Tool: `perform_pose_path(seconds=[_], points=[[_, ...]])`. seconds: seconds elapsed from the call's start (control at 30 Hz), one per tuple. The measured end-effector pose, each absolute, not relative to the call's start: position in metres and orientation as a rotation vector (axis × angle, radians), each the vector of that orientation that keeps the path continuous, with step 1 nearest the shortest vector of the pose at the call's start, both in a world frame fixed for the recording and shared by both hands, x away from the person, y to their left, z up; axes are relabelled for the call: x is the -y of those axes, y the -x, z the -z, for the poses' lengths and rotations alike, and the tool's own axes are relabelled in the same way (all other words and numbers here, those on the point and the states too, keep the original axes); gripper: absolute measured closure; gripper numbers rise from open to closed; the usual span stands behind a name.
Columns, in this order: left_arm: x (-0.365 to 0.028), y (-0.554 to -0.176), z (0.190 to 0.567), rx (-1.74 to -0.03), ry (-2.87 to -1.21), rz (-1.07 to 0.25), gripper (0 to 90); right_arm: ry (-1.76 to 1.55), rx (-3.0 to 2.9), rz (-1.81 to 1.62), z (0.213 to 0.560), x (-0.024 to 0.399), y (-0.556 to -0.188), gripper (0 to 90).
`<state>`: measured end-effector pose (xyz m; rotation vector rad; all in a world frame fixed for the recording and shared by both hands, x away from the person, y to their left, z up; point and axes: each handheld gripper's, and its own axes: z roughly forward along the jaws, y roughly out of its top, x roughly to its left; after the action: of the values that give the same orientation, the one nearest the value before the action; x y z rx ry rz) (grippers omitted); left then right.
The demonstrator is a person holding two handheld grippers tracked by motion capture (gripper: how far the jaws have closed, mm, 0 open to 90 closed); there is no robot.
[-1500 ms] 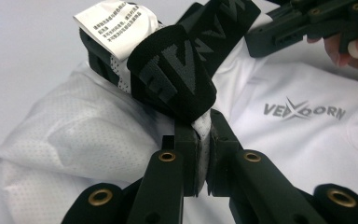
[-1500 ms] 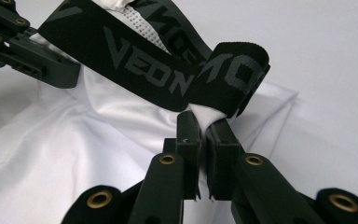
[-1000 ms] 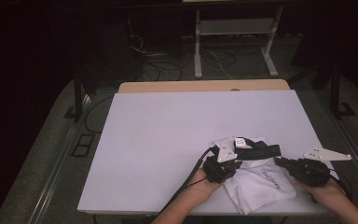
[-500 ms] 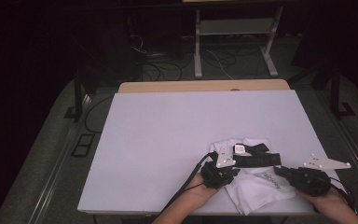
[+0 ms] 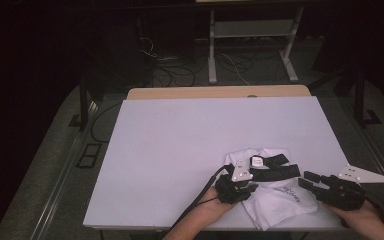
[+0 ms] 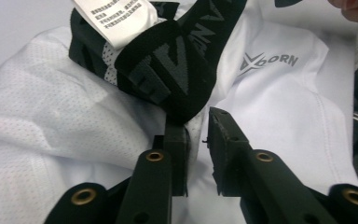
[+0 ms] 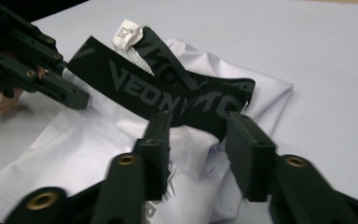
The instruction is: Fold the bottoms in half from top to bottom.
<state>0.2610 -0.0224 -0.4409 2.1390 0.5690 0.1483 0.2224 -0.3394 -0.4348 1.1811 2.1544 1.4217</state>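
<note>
White underwear (image 5: pixel 280 197) with a black waistband (image 5: pixel 275 172) is seen in the lower right of the high view, lying on the white table (image 5: pixel 180 150) near its front edge, between the left gripper (image 5: pixel 235 186) and the right gripper (image 5: pixel 314 181). In the left gripper view, the left gripper (image 6: pixel 198 135) is shown with its jaws narrowly parted and just opened, white fabric (image 6: pixel 284 116) lying between them unpinched; a care label (image 6: pixel 116 18) is seen at the top. In the right gripper view, the right gripper (image 7: pixel 198 135) is shown with jaws just opened wider, a fold of cloth loose between them, below the lettered waistband (image 7: pixel 168 98) at mid-frame.
</note>
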Motion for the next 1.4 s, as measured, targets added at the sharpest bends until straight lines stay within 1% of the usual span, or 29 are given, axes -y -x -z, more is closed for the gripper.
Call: perform_pose_path(seconds=[0.03,0.1,0.13,0.17,0.2,0.23,0.27,0.3,0.33,0.37,0.43,0.47,0.5,0.53,0.6,0.77,0.87,0.93,0.97,1.0,1.03,1.07,1.1,1.13,1.17,1.2,1.3,1.37,1.4], points=[[0.022,-0.261,0.441,-0.568,-2.138,-0.141,74.2,-1.175,-2.154,-1.429,0.434,0.340,-0.223,55.6],[0.022,-0.261,0.441,-0.568,-2.138,-0.141,72.7,-1.172,-2.150,-1.437,0.433,0.340,-0.223,55.6],[0.021,-0.261,0.441,-0.556,-2.128,-0.100,72.7,-1.172,-2.150,-1.437,0.433,0.340,-0.223,52.2],[0.020,-0.261,0.441,-0.555,-2.121,-0.091,65.7,-1.177,-2.139,-1.446,0.431,0.340,-0.225,40.9],[0.019,-0.262,0.441,-0.560,-2.114,-0.077,64.1,-1.180,-2.131,-1.456,0.430,0.340,-0.225,37.7],[0.019,-0.262,0.441,-0.560,-2.114,-0.077,61.9,-1.180,-2.131,-1.456,0.430,0.340,-0.225,37.7],[0.018,-0.263,0.441,-0.578,-2.096,-0.048,61.9,-1.186,-2.128,-1.462,0.429,0.341,-0.226,33.9],[0.017,-0.264,0.441,-0.589,-2.084,-0.032,58.2,-1.187,-2.119,-1.468,0.427,0.341,-0.226,33.4],[0.017,-0.265,0.441,-0.600,-2.075,-0.020,57.4,-1.188,-2.118,-1.467,0.427,0.341,-0.227,33.3],[0.017,-0.265,0.441,-0.600,-2.075,-0.020,54.6,-1.188,-2.118,-1.467,0.427,0.341,-0.227,33.3],[0.016,-0.268,0.440,-0.631,-2.056,0.005,54.6,-1.188,-2.117,-1.465,0.426,0.341,-0.227,33.0],[0.016,-0.270,0.439,-0.640,-2.053,0.012,46.6,-1.180,-2.109,-1.469,0.424,0.340,-0.228,33.5],[0.015,-0.272,0.439,-0.653,-2.051,0.006,43.2,-1.176,-2.108,-1.468,0.423,0.340,-0.228,33.6],[0.015,-0.274,0.439,-0.673,-2.042,-0.004,43.2,-1.173,-2.106,-1.466,0.422,0.340,-0.228,33.9],[0.013,-0.280,0.438,-0.709,-2.015,0.004,38.7,-1.167,-2.101,-1.472,0.421,0.339,-0.228,34.6],[0.016,-0.292,0.433,-0.770,-1.960,0.016,38.6,-1.151,-2.102,-1.476,0.420,0.337,-0.228,35.1],[0.023,-0.298,0.432,-0.776,-1.971,0.032,40.1,-1.144,-2.102,-1.474,0.419,0.336,-0.228,35.1],[0.028,-0.298,0.431,-0.773,-1.971,0.035,45.3,-1.144,-2.099,-1.476,0.418,0.337,-0.228,35.3],[0.028,-0.298,0.431,-0.773,-1.971,0.035,50.8,-1.144,-2.099,-1.476,0.418,0.337,-0.228,35.3],[0.031,-0.296,0.430,-0.758,-1.978,0.023,50.8,-1.146,-2.098,-1.476,0.418,0.337,-0.228,35.6],[0.033,-0.294,0.431,-0.737,-1.986,0.011,63.1,-1.145,-2.093,-1.479,0.418,0.338,-0.228,36.3],[0.033,-0.294,0.431,-0.737,-1.986,0.011,68.6,-1.145,-2.093,-1.479,0.418,0.338,-0.228,36.3],[0.036,-0.288,0.431,-0.680,-2.007,-0.019,68.6,-1.150,-2.095,-1.476,0.418,0.339,-0.228,36.3],[0.036,-0.288,0.431,-0.680,-2.007,-0.019,75.1,-1.150,-2.095,-1.476,0.418,0.339,-0.228,36.3],[0.038,-0.282,0.431,-0.631,-2.019,-0.029,75.1,-1.155,-2.092,-1.477,0.419,0.340,-0.228,36.7],[0.038,-0.278,0.430,-0.576,-2.017,-0.035,80.9,-1.156,-2.090,-1.475,0.419,0.341,-0.228,36.8],[0.040,-0.267,0.429,-0.402,-2.054,-0.031,81.6,-1.162,-2.081,-1.479,0.418,0.342,-0.228,37.0],[0.041,-0.261,0.430,-0.327,-2.086,-0.045,81.5,-1.160,-2.077,-1.482,0.417,0.343,-0.228,37.2],[0.041,-0.259,0.430,-0.310,-2.101,-0.026,81.3,-1.158,-2.074,-1.481,0.416,0.343,-0.228,37.2]])
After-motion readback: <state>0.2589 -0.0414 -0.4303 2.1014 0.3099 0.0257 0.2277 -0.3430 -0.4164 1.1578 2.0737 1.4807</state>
